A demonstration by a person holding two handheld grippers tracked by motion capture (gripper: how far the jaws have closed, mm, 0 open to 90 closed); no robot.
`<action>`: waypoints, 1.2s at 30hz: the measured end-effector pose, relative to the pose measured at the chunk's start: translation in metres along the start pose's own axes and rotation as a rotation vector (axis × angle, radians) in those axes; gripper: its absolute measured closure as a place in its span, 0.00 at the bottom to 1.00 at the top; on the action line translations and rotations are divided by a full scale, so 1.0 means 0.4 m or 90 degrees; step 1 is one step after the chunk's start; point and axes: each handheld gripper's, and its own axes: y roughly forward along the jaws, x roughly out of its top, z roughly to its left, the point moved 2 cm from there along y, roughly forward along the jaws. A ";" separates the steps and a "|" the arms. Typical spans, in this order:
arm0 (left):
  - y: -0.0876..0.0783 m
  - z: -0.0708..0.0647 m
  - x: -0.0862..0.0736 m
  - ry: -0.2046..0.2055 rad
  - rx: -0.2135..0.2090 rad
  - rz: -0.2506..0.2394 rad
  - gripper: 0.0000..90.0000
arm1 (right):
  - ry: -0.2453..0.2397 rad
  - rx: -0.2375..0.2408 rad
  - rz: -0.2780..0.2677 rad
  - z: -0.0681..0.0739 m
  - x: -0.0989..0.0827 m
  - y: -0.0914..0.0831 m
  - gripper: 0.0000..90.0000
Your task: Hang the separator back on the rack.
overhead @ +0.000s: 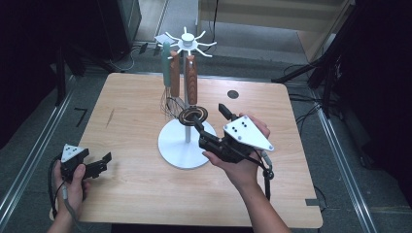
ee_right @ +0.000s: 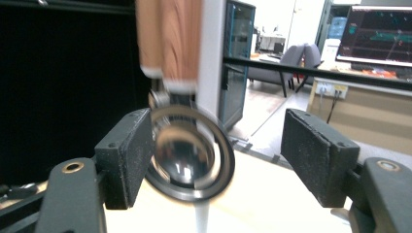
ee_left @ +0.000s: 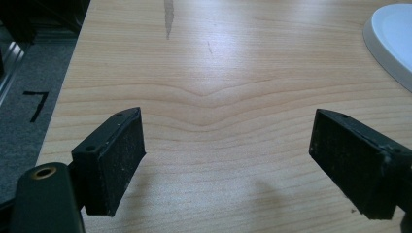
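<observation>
While the ladle [ee_right: 192,158] hangs, right gripper [ee_right: 218,160] jaws apart around it

Two hand-held claws, black bodies. Left claw [overhead: 99,162]: grey three-cornered plate on top with dark dots, grey cable trailing from it. Right claw [overhead: 209,124]: same grey plate with dark dots, black cable trailing. Pads [ee_left: 119,160] flat, black, rough-textured; a brass-ringed screw hole shows behind each jaw. Forearms bare, no sleeves visible.
</observation>
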 end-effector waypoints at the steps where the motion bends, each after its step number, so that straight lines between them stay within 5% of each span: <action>1: 0.000 -0.001 0.000 -0.001 0.001 -0.003 0.15 | 0.000 -0.002 0.006 -0.007 -0.014 -0.004 0.31; 4: 0.001 -0.002 -0.001 0.001 0.002 -0.006 0.15 | 0.006 -0.027 0.004 -0.030 -0.053 -0.021 0.33; 10: -0.002 -0.004 -0.001 0.007 0.001 -0.010 0.14 | 0.060 -0.029 0.011 -0.074 -0.127 -0.048 0.31; 18: -0.003 -0.003 -0.002 0.007 0.001 -0.013 0.11 | 0.071 -0.071 0.036 -0.118 -0.220 -0.079 0.28; 23: -0.006 -0.008 -0.004 0.020 -0.022 -0.013 0.00 | 0.081 -0.080 0.070 -0.147 -0.297 -0.105 0.25; 36: -0.007 -0.006 -0.004 0.016 -0.021 -0.016 0.00 | 0.095 -0.107 0.119 -0.210 -0.374 -0.140 0.23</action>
